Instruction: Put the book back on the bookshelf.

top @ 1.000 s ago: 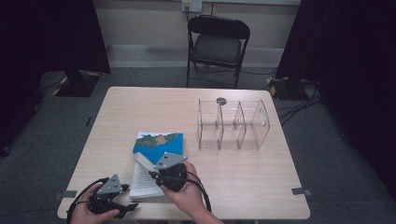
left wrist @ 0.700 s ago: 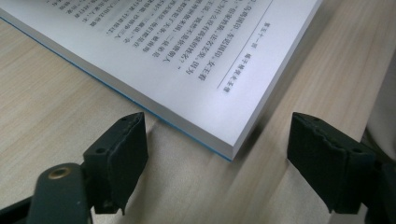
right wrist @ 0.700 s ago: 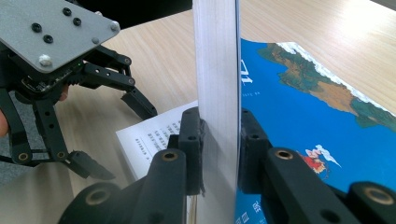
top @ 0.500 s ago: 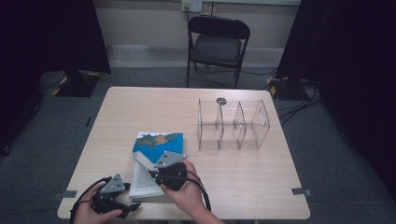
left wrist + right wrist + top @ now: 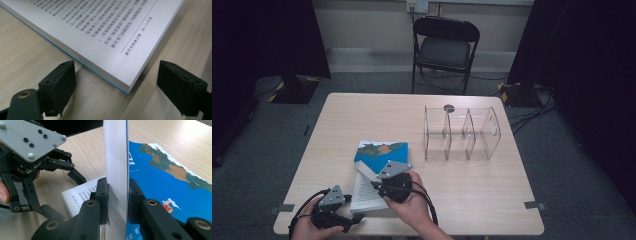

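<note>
A pale wooden surface [image 5: 362,115] is carrying a clear divider rack [image 5: 461,134] at the right and an open book [image 5: 372,180] near the front edge. The right tongs [image 5: 371,181] are pinching a raised sheaf of pages with the blue cover [image 5: 175,185], holding it upright. The left tongs [image 5: 117,86], having just been widening, are standing open around the book's lower corner, gripping nothing. The book is judged partly opened; settling it is remaining.
</note>
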`<state>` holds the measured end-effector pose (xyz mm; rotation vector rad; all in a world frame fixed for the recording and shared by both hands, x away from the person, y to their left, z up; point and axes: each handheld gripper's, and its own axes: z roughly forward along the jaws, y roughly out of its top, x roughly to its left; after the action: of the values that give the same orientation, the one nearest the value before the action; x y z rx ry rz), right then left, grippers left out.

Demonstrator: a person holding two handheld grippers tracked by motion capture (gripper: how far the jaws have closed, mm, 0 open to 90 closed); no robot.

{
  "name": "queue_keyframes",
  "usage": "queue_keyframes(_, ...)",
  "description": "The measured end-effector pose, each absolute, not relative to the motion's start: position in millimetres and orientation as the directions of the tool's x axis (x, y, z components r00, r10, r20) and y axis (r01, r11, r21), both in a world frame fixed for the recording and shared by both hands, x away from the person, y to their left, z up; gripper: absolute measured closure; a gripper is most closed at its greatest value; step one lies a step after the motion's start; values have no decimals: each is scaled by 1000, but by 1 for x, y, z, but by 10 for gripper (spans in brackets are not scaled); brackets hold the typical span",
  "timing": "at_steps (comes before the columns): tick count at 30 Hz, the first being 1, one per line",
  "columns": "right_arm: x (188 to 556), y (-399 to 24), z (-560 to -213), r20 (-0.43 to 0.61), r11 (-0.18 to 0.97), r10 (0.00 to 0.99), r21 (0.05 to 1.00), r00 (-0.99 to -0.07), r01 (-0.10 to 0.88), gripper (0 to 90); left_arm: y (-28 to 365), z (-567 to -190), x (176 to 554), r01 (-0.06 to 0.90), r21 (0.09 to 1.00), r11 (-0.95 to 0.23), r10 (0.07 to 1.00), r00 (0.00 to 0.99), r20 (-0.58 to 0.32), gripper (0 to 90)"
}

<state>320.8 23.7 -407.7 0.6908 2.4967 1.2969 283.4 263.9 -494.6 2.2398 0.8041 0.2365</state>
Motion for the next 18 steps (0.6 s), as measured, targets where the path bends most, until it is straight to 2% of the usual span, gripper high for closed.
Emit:
queue_keyframes(6,321,24,-407,1,494,515,817,-857,298,759,262,-495,283,446,690,-570,613,790,-4,159)
queue_keyframes(12,321,24,-406,6,489,519,818,-855,302,759,260,-495,285,462,693,-553,636,772,-7,188)
queue_keyframes(15,322,24,-405,13,482,523,820,-852,308,759,261,-494,286,471,699,-538,653,758,-8,239)
queue_keyframes(18,322,24,-405,9,484,522,820,-853,305,759,261,-494,287,477,695,-537,656,755,-11,240)
